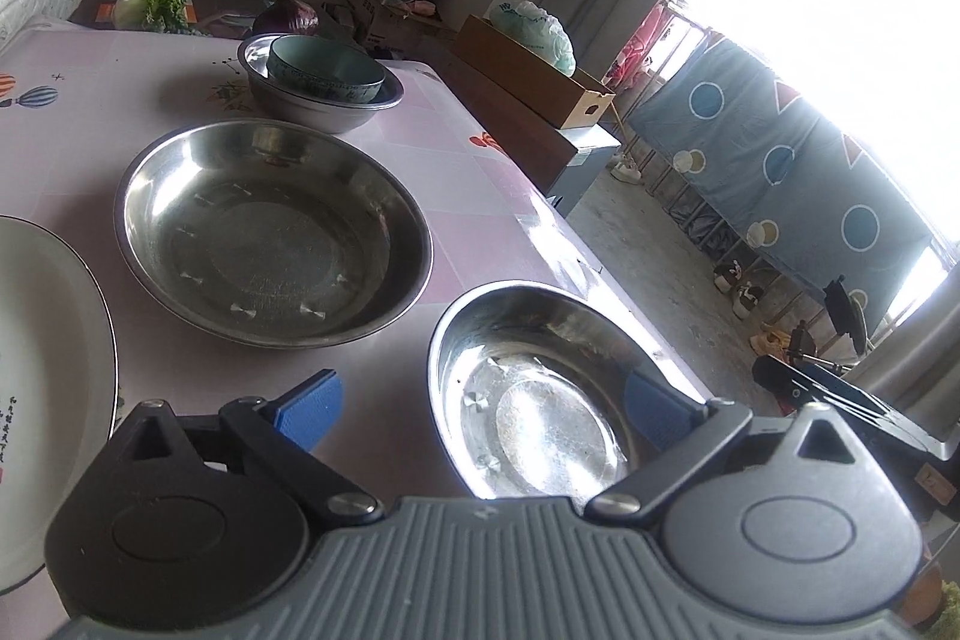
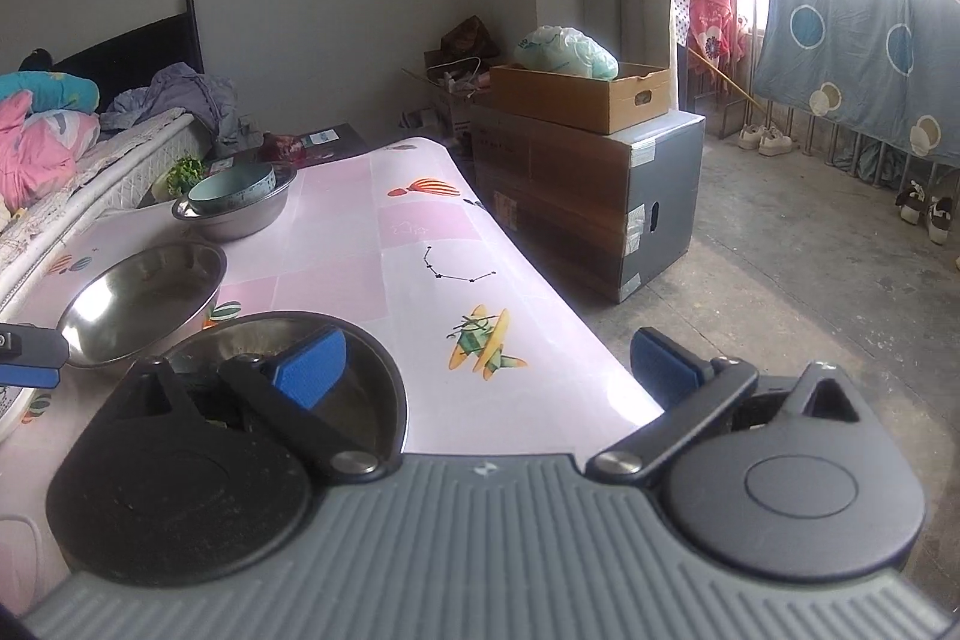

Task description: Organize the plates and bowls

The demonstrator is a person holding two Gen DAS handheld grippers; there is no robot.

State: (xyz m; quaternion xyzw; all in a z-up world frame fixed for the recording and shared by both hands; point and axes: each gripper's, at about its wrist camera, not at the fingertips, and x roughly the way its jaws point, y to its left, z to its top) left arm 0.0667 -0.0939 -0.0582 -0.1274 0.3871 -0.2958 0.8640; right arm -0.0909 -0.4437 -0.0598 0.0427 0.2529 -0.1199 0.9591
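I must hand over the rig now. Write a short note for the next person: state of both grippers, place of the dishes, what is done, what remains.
Left gripper: open, holds nothing.
Right gripper: open, holds nothing.
Dishes on the pink table: small steel bowl nearest, at the table's edge; wide steel basin behind it; teal bowl already nested in the far steel bowl; white plate at the left.
Left to do: stack the loose steel bowls and place the plate.
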